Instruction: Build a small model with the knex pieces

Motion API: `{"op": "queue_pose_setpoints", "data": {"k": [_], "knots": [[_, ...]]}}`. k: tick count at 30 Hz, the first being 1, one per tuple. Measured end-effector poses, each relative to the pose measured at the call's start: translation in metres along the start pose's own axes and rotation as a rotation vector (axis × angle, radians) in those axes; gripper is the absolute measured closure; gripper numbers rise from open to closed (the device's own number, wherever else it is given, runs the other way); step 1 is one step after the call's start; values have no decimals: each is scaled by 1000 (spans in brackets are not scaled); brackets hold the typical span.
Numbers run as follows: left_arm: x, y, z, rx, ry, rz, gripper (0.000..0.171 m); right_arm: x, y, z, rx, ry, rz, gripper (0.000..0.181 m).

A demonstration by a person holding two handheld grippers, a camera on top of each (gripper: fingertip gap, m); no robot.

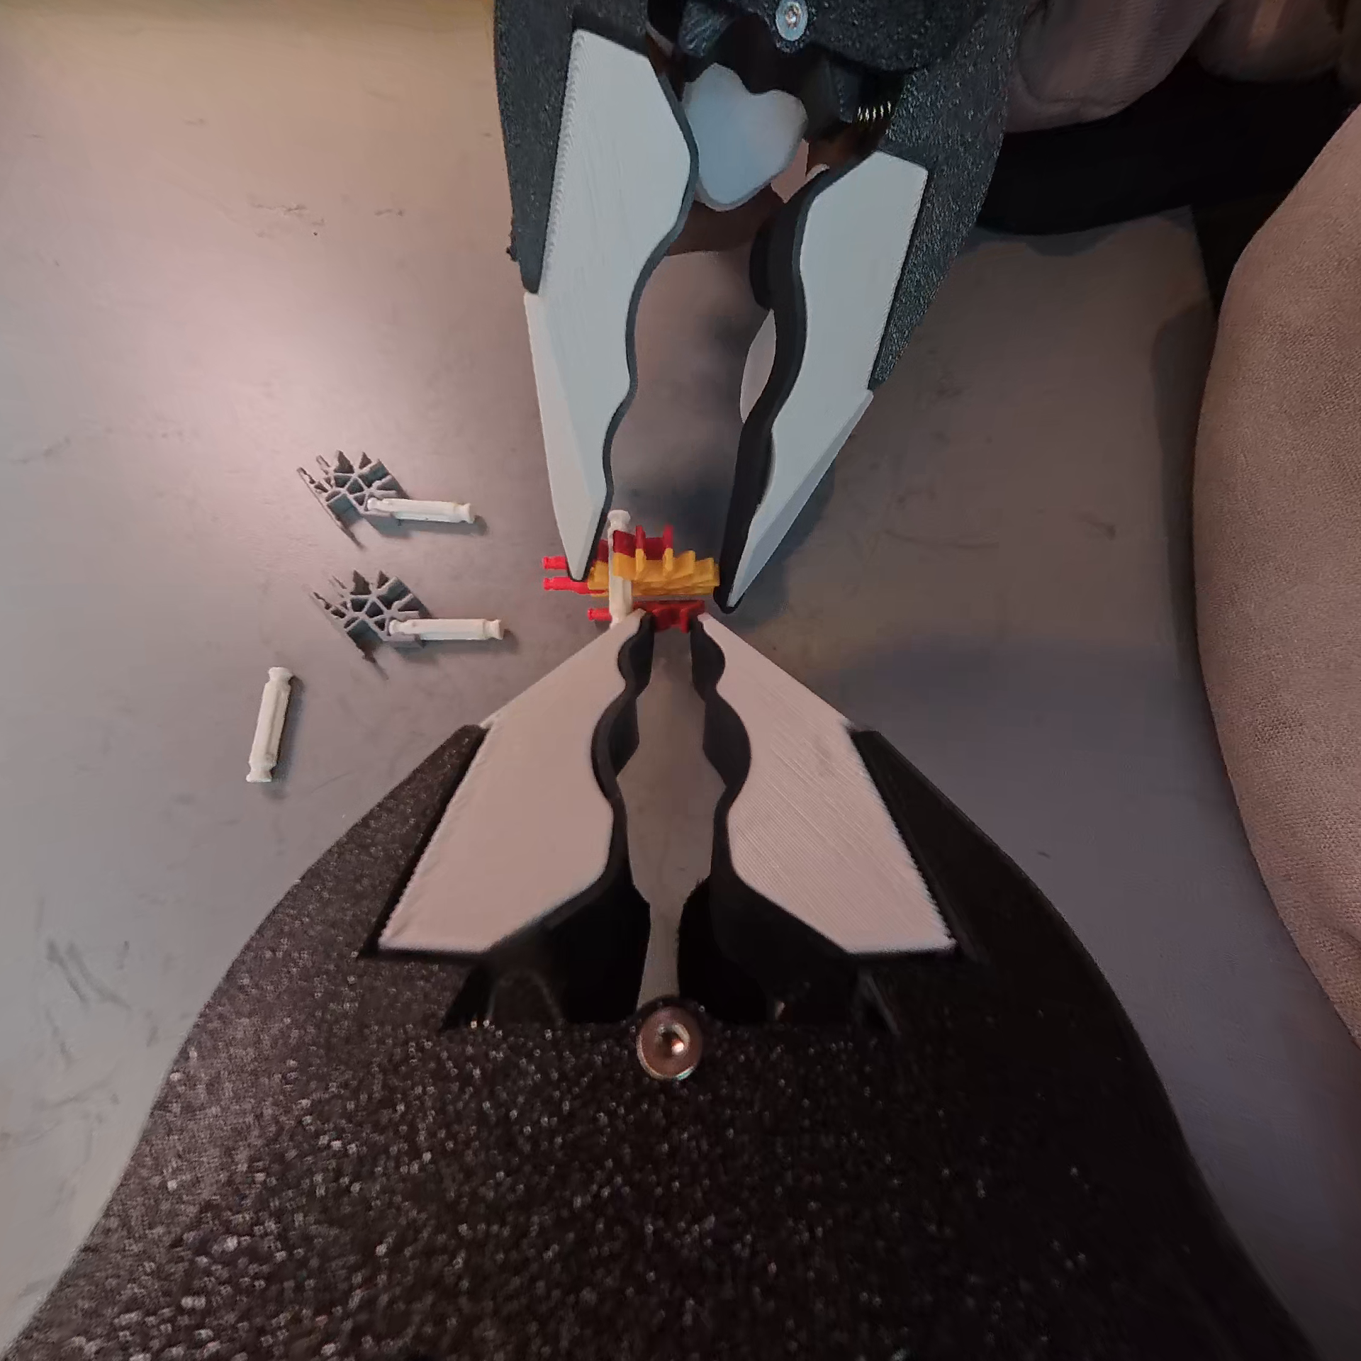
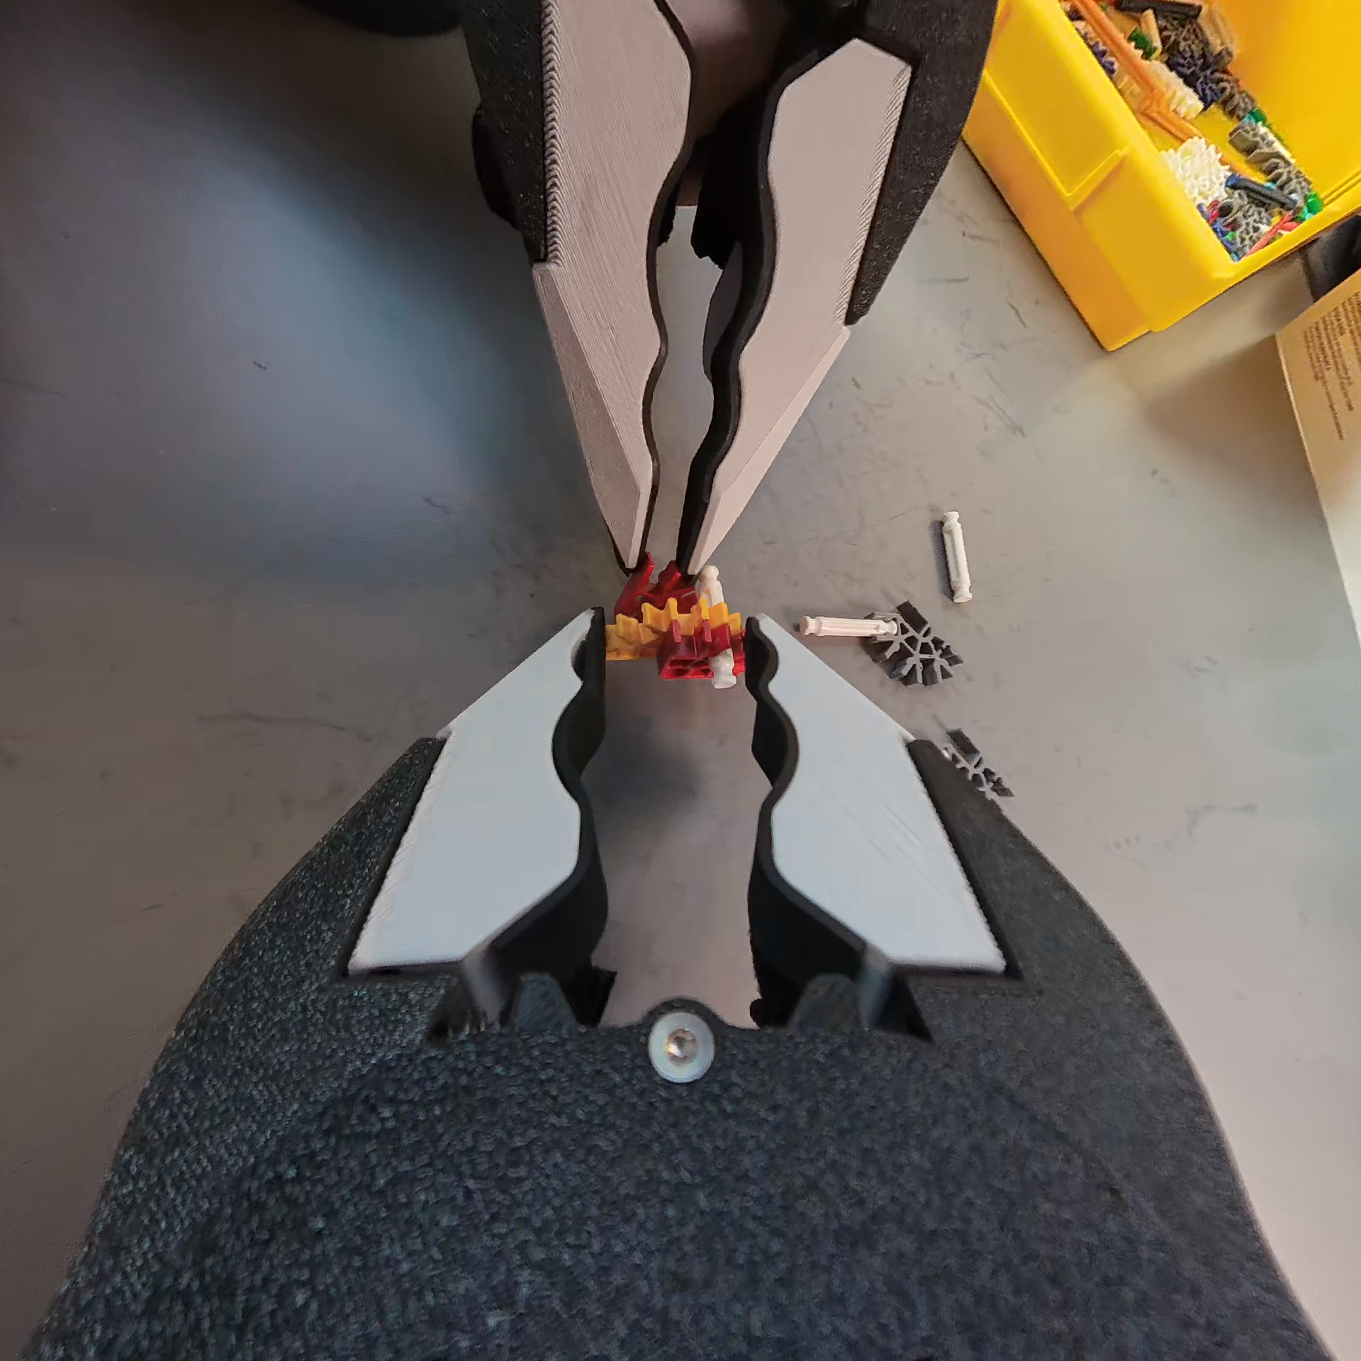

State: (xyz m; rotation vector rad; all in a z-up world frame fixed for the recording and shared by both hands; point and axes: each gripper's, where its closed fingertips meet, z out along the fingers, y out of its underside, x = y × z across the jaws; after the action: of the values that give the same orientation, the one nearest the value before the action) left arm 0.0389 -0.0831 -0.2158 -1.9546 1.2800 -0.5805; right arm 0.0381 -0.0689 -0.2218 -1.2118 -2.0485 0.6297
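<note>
- Grey, scuffed surface (image 1: 221,221) all round, and both my tongs meet nose to nose over one small clump of red and yellow toothed plastic connector pieces with a short white rod through it (image 1: 648,578).
- My left tongs (image 1: 669,624) are pinched nearly shut on the red piece at the near end of the clump, so I'd say that end is being held steady.
- My right tongs (image 2: 674,637) are spread wider and straddle the yellow part; the tips sit right at its two sides, but I can't tell whether they actually press on it.
- The clump sits at or just above the surface, between the two sets of tips.
- Just beside it lie two grey snowflake-shaped plastic connectors, each with a white rod plugged in (image 1: 383,501) (image 1: 401,619). One loose white plastic rod (image 1: 269,725) lies a bit further out.
- A yellow plastic bin full of mixed small parts (image 2: 1068,184) sits well apart at the far edge, next to a brown cardboard piece (image 2: 1326,383).
- Nothing lies between the tongs and the clump; the spare parts are off to one side.
</note>
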Motion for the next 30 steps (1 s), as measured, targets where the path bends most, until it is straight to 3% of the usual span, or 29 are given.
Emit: {"op": "queue_pose_setpoints", "data": {"k": [21, 30], "knots": [[-2, -1, 3, 3, -110, 53, 153, -5, 4, 6, -66, 31, -68, 147], [-2, -4, 3, 39, 13, -102, 154, -6, 3, 7, -62, 30, -75, 147]]}}
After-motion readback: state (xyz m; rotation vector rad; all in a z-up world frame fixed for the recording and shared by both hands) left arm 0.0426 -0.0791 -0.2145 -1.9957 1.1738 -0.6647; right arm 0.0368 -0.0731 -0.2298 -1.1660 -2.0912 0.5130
